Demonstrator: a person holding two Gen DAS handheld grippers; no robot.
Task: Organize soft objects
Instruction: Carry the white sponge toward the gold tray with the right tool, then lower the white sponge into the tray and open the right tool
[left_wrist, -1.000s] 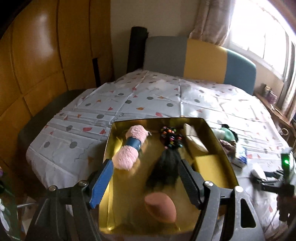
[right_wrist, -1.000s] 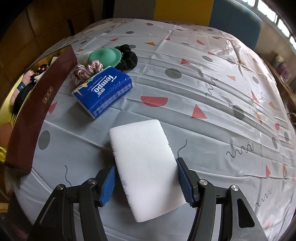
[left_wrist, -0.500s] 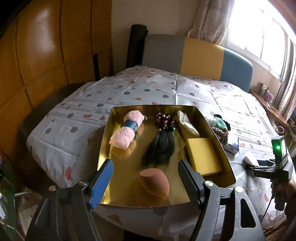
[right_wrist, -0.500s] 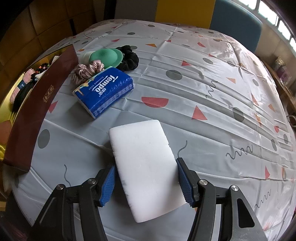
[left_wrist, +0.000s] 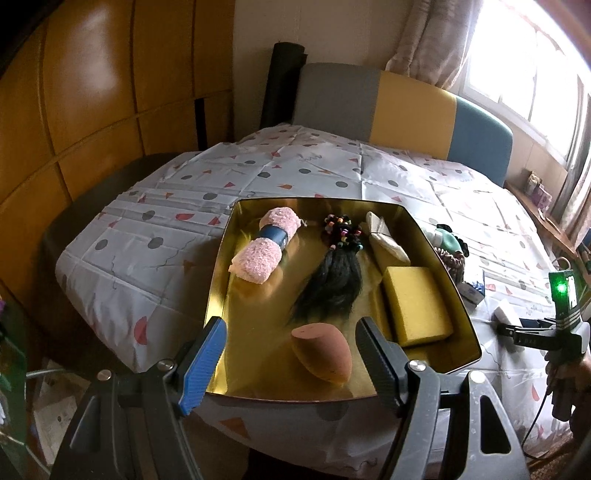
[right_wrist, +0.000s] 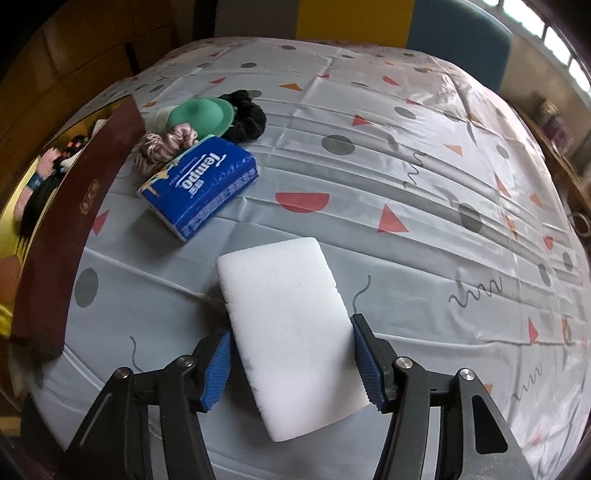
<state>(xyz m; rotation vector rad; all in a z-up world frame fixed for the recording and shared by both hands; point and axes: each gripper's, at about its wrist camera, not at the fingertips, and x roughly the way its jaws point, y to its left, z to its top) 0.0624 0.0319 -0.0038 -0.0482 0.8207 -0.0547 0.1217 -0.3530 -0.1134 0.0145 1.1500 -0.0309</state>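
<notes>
Beside my gold tray (left_wrist: 436, 254), already holding several soft things, the white sponge (right_wrist: 291, 325) lies on the surface. My right tool (right_wrist: 291, 363) has just been closing and now grasps it; my left tool (left_wrist: 291, 360) hangs released. Next: lift it into the tray.

Home room, curtained window (left_wrist: 524, 62), cushioned bench (left_wrist: 399, 107), clothed table (left_wrist: 332, 173)
</notes>
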